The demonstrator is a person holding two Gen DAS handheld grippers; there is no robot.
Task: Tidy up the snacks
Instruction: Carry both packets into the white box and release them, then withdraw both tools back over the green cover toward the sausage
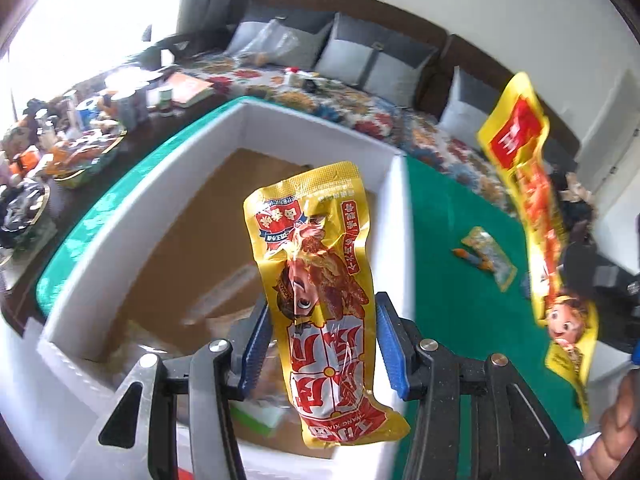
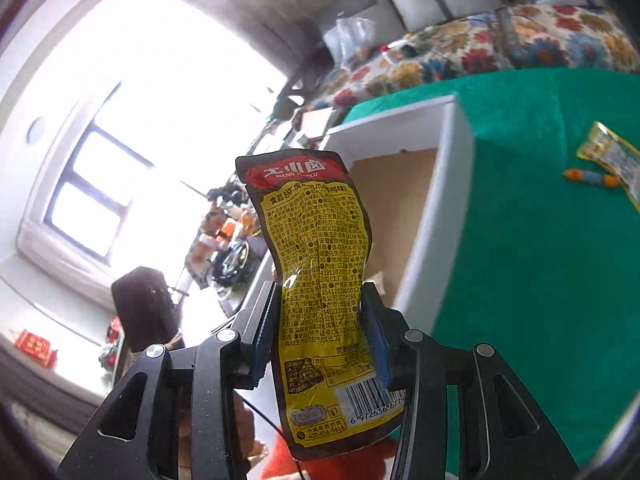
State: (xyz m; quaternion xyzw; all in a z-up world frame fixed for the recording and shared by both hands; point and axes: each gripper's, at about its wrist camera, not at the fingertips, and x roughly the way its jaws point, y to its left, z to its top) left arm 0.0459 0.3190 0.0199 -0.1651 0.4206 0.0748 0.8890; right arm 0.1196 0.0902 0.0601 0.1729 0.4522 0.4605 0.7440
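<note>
In the left wrist view my left gripper [image 1: 324, 312] is shut on a yellow snack packet [image 1: 320, 280] printed with red characters. It hangs over a white box [image 1: 120, 240] with a brown bottom. The right wrist view shows my right gripper [image 2: 320, 292] shut on a second yellow packet [image 2: 316, 240], its printed back and barcode facing the camera. The blue pads pinch it at its waist, beside the white box [image 2: 448, 184]. That same packet [image 1: 536, 220] appears blurred in the air at the right of the left wrist view. A small packet [image 1: 488, 258] [image 2: 612, 160] lies on the green tablecloth [image 2: 540, 260].
Behind the table stands a sofa [image 1: 360, 108] with a floral cover and grey cushions. A dark side table [image 1: 80, 148] crowded with jars and trays runs along the left. A bright window [image 2: 120, 140] is at the left. A hand [image 1: 616, 440] shows at the lower right.
</note>
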